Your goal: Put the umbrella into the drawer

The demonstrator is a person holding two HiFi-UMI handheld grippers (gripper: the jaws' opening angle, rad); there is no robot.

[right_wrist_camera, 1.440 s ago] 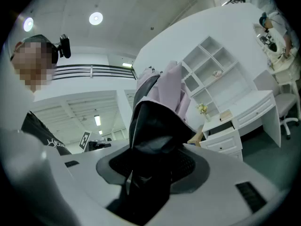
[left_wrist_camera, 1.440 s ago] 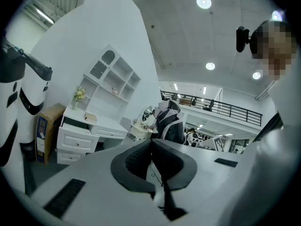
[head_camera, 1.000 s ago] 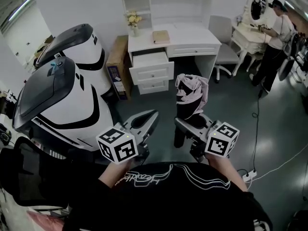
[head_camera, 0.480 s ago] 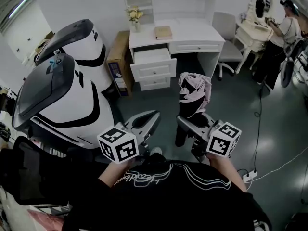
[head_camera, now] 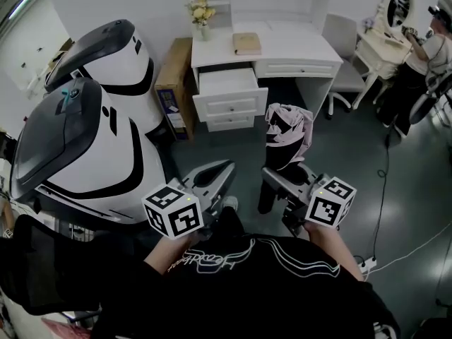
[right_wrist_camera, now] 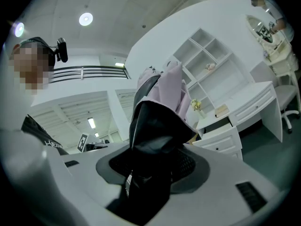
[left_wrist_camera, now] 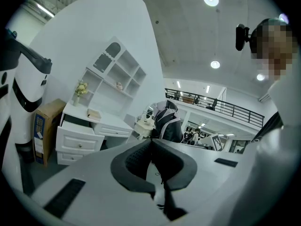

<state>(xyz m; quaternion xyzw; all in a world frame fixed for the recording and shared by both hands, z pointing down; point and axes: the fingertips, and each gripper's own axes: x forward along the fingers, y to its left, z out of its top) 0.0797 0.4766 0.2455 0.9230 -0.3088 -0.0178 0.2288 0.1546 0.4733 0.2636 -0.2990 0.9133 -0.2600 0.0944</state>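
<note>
My right gripper (head_camera: 274,180) is shut on a folded black and pink umbrella (head_camera: 286,129), which stands upright out of its jaws. In the right gripper view the umbrella (right_wrist_camera: 160,112) fills the space between the pads. Beside it, the left gripper (head_camera: 223,169) is held level with its jaws together and nothing in them; its pads (left_wrist_camera: 136,159) meet at the tip. Ahead stands a white desk (head_camera: 296,48) with its top drawer (head_camera: 224,82) pulled open. The open drawer (right_wrist_camera: 217,132) also shows in the right gripper view, and the drawer (left_wrist_camera: 77,128) in the left gripper view.
Two large white and black machine shells (head_camera: 78,140) stand at the left, with a cardboard box (head_camera: 173,90) against the desk. A book (head_camera: 246,43) and a flower vase (head_camera: 203,13) sit on the desk. There is a chair (head_camera: 339,48) and a person (head_camera: 431,55) at the right.
The desk and its open drawer have drawn nearer and lower in the head view. Both grippers keep their pose, the right one still holding the umbrella.
</note>
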